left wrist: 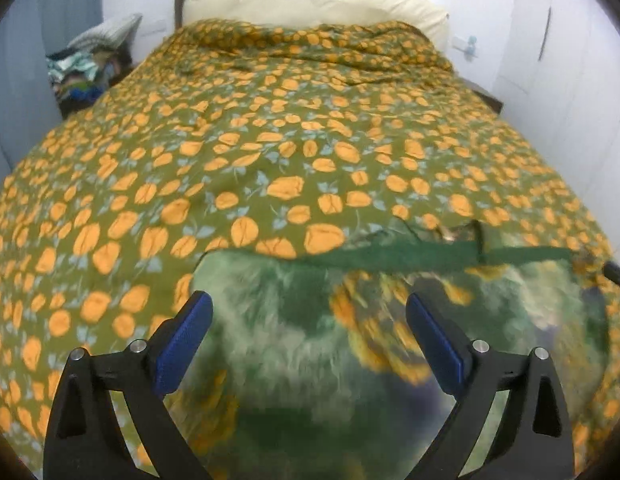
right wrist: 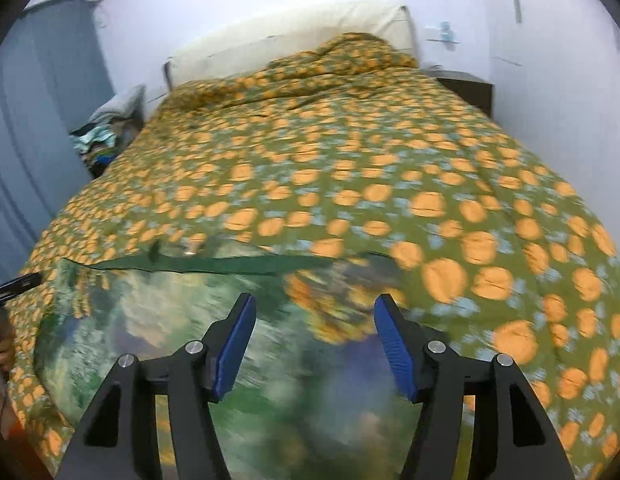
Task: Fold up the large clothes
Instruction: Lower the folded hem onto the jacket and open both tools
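Observation:
A large green garment with a yellow flower print and a dark green hem (left wrist: 410, 256) lies spread on the near end of the bed, blurred by motion. It also shows in the right wrist view (right wrist: 238, 320). My left gripper (left wrist: 308, 312) is open and empty above the garment. My right gripper (right wrist: 314, 312) is open and empty above the garment too. The other gripper's black tip shows at the right edge of the left wrist view (left wrist: 616, 274) and at the left edge of the right wrist view (right wrist: 14, 284).
The bed is covered by an olive bedspread with orange fruit (left wrist: 270, 140), bunched near a cream headboard (left wrist: 310, 4). A pile of clothes (left wrist: 86, 72) sits at the bed's left. A dark nightstand (right wrist: 466, 88) stands at the right. White walls surround.

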The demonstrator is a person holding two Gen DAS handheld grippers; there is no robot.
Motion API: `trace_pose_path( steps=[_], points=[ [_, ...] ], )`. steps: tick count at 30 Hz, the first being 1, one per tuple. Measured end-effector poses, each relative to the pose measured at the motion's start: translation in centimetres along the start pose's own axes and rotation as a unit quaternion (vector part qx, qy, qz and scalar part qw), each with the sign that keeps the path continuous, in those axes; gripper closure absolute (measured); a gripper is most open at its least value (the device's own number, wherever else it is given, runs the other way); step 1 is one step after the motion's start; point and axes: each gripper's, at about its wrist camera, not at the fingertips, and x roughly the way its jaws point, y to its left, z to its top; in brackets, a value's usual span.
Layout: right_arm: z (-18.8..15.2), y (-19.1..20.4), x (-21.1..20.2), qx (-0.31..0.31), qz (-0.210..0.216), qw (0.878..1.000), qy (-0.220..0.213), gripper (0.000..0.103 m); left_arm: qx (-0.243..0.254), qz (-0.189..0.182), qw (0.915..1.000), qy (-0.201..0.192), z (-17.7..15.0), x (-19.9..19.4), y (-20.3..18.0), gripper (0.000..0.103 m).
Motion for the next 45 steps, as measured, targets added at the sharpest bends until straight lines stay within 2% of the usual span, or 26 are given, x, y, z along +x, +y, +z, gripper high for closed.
trace_pose_path(
  steps=[3, 5, 7, 9, 16, 24, 35, 38, 40, 42, 45],
  points=[
    [-0.4, 0.8, 3.8, -0.013, 0.003, 1.000, 0.023, 0.042, -0.004, 0.055, 0.9983, 0.020, -0.9, 4.1, 0.6, 0.005],
    [-1.4, -0.2, 6.7, -0.003, -0.011, 0.999, 0.046, 0.042, -0.021, 0.064, 0.9971, 0.037, -2.0, 6.0, 1.8, 0.003],
    [-2.7, -2.1, 8.6, 0.030, 0.005, 0.998, 0.058, 0.041, -0.064, 0.031, 0.9968, 0.036, -3.5, 7.2, 3.6, 0.000],
    [-3.9, -3.7, 9.4, 0.069, 0.033, 0.996, 0.040, 0.041, -0.084, 0.008, 0.9961, 0.026, -4.4, 7.6, 4.6, 0.000],
    [-5.6, -4.9, 9.6, 0.091, 0.070, 0.993, -0.008, 0.041, -0.109, -0.039, 0.9932, 0.008, -5.0, 8.5, 5.4, 0.000],
    [-5.8, -5.6, 10.1, 0.108, 0.094, 0.989, -0.027, 0.041, -0.121, -0.058, 0.9909, -0.011, -5.4, 8.7, 5.8, 0.000],
    [-6.0, -5.9, 10.1, 0.115, 0.101, 0.988, -0.038, 0.041, -0.117, -0.047, 0.9920, -0.004, -5.0, 8.8, 5.6, 0.000],
    [-5.8, -5.8, 9.9, 0.113, 0.095, 0.989, -0.032, 0.041, -0.111, -0.025, 0.9930, 0.032, -4.0, 8.3, 5.0, 0.000],
    [-5.5, -5.6, 9.9, 0.108, 0.089, 0.990, -0.019, 0.040, -0.096, -0.002, 0.9935, 0.060, -2.3, 6.6, 4.3, 0.002],
    [-4.8, -5.5, 9.9, 0.105, 0.089, 0.990, 0.002, 0.037, -0.086, 0.003, 0.9957, 0.035, -1.2, 3.0, 3.5, 0.002],
    [-3.2, -5.0, 8.4, 0.099, 0.074, 0.992, 0.027, 0.035, -0.055, -0.028, 0.9981, -0.005, -0.5, -3.1, 0.6, 0.001]
  ],
)
